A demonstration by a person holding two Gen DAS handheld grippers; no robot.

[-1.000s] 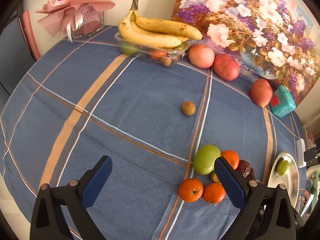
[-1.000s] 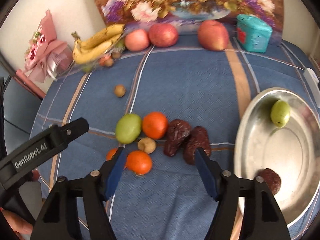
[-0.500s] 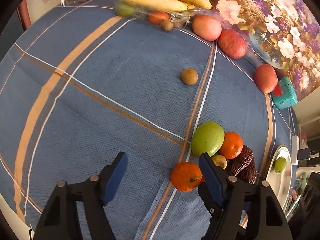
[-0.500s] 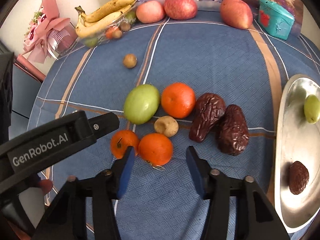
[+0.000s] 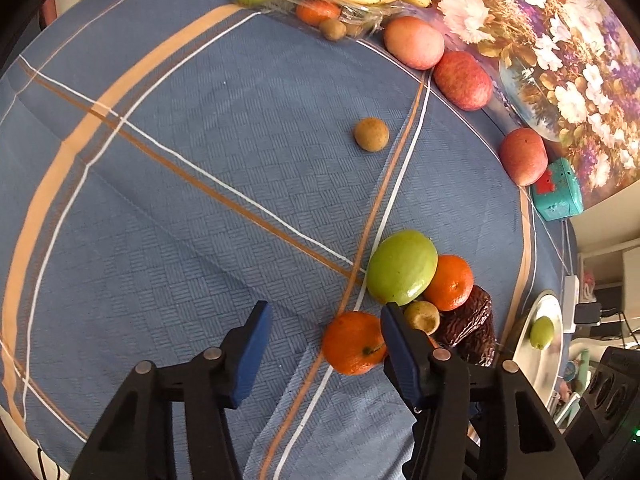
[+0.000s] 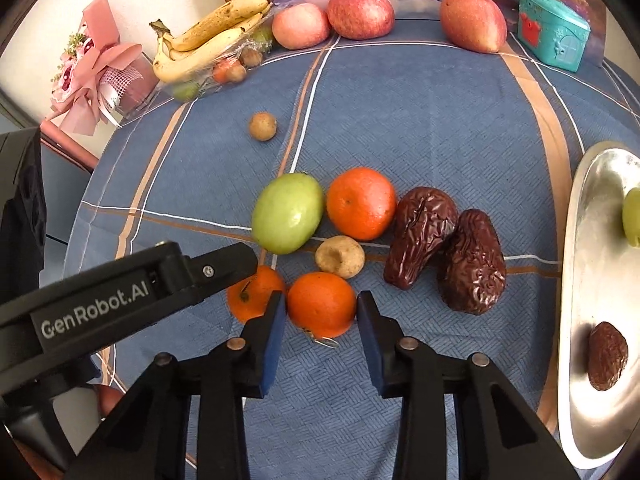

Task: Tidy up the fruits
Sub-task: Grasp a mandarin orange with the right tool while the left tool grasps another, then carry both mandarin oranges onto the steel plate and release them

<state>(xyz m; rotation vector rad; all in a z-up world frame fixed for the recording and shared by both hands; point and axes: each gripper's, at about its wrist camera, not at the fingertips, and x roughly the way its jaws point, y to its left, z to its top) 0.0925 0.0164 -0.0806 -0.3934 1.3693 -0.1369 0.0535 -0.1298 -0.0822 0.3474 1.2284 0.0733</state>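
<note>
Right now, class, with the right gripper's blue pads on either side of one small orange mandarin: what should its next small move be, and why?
Probably close the right gripper. Its open blue pads already flank the nearer small orange mandarin on the blue checked tablecloth; shutting them should secure it for lifting toward the silver metal plate, which already holds fruit. The left gripper frames the neighbouring mandarin, so close gently.

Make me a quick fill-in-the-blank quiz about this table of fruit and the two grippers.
1. The right gripper has its open fingers on either side of a fruit whose colour is ____.
2. The silver plate holds one wrinkled dark date and one small fruit whose colour is ____.
3. The bananas lie on top of a clear plastic ____.
4. The number of wrinkled dark dates lying on the blue tablecloth is ____.

Missing words: orange; green; tray; two
</note>
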